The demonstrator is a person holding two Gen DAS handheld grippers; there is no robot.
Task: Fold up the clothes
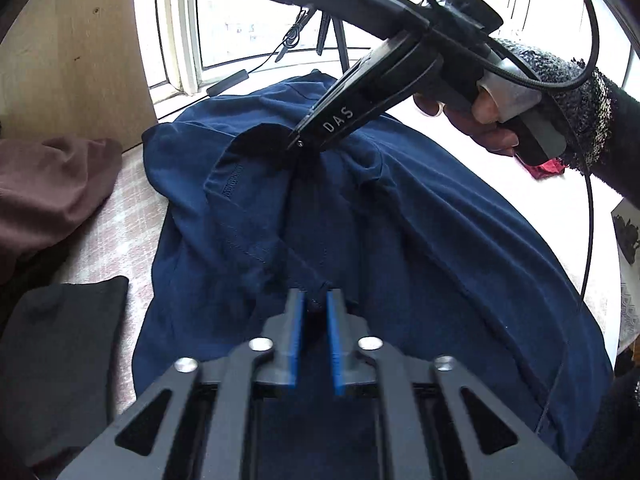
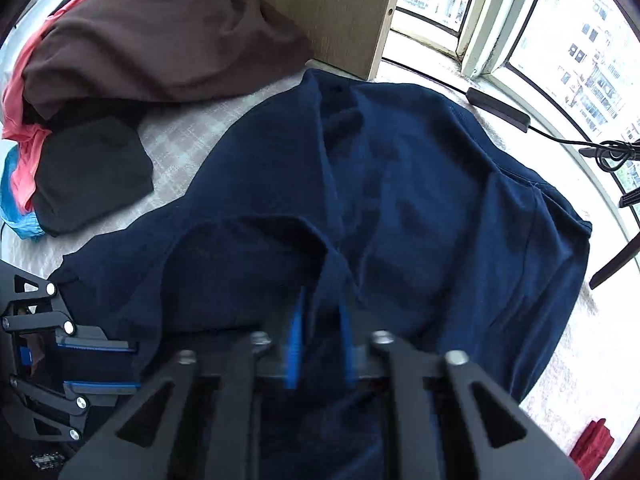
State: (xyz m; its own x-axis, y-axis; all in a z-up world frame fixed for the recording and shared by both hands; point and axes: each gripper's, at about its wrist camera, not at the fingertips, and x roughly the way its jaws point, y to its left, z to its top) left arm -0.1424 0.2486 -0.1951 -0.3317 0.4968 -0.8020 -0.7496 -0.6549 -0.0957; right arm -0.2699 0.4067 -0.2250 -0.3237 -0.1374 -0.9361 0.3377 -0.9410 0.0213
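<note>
- Pale checked bed cover runs under a bright window, with a wood panel at the head.
- Navy shirt, soft wrinkled knit, lies spread across the cover's middle.
- My right hand angles its gripper steeply down.
- Right gripper pinches a raised shirt fold.
- Left gripper is clamped on the near shirt edge.
- Brown garment and black garment are heaped beside it.
</note>
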